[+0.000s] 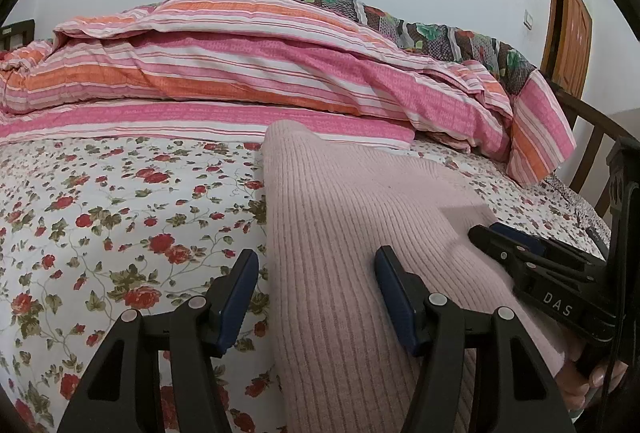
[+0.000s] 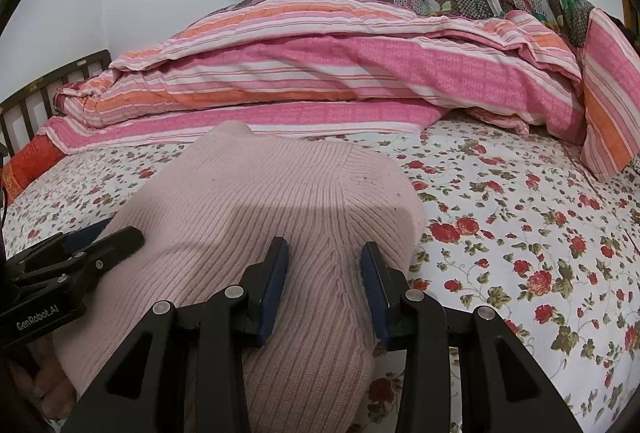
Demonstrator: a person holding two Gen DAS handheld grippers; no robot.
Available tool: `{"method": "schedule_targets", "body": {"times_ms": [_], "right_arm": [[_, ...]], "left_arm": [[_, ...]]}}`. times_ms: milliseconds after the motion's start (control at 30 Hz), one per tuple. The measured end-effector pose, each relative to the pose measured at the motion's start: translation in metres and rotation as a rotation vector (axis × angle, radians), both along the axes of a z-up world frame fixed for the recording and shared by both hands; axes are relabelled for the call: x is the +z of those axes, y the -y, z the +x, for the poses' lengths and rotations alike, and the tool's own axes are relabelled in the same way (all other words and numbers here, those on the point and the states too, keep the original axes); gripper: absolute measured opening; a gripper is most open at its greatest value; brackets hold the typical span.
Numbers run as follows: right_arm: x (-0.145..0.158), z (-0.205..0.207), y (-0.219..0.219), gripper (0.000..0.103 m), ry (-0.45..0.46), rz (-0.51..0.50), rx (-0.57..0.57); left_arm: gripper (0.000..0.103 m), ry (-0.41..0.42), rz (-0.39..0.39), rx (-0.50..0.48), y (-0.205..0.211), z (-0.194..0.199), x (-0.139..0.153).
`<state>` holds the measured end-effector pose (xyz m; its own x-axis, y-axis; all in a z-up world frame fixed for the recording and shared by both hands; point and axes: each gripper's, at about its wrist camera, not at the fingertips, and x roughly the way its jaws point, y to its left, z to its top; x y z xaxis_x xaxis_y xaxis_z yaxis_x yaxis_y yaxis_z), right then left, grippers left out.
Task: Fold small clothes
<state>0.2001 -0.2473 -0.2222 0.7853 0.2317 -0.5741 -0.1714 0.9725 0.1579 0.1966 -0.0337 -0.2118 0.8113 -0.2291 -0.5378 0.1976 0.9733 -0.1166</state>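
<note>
A pale pink ribbed knit garment (image 1: 352, 233) lies folded on the floral bedsheet (image 1: 120, 217). It also fills the middle of the right wrist view (image 2: 248, 217). My left gripper (image 1: 316, 273) is open, its jaws astride the garment's left edge, one finger on the sheet and one over the knit. My right gripper (image 2: 324, 265) is open, just above the garment's near right part. Each gripper shows in the other's view, the right gripper (image 1: 504, 241) and the left gripper (image 2: 112, 233), both resting low at the garment's edge.
A pink and orange striped duvet (image 1: 260, 73) is heaped along the back of the bed, with a dark floral quilt (image 1: 440, 29) behind it. A wooden bed rail (image 1: 592, 137) stands at right, a door (image 1: 568, 29) beyond. A red cushion (image 2: 28, 161) lies at left.
</note>
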Motion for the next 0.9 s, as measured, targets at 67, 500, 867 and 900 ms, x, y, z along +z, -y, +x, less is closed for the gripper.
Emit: {"method": "schedule_targets", "body": {"times_ms": [67, 500, 867, 900], "right_arm": [[0.0, 0.0, 0.0, 0.037, 0.0, 0.006, 0.0], [0.001, -0.004, -0.002, 0.038, 0.027, -0.003, -0.016], [0.0, -0.002, 0.001, 0.039, 0.021, 0.018, -0.009], [0.0, -0.001, 0.001, 0.039, 0.021, 0.02, -0.011]], "left_arm": [[0.063, -0.002, -0.008, 0.005, -0.001, -0.001, 0.001], [0.063, -0.165, -0.176, -0.057, -0.033, 0.039, 0.021], [0.059, -0.398, -0.36, -0.074, -0.038, 0.131, -0.006], [0.056, -0.415, -0.382, -0.067, -0.039, 0.136, -0.011]]}}
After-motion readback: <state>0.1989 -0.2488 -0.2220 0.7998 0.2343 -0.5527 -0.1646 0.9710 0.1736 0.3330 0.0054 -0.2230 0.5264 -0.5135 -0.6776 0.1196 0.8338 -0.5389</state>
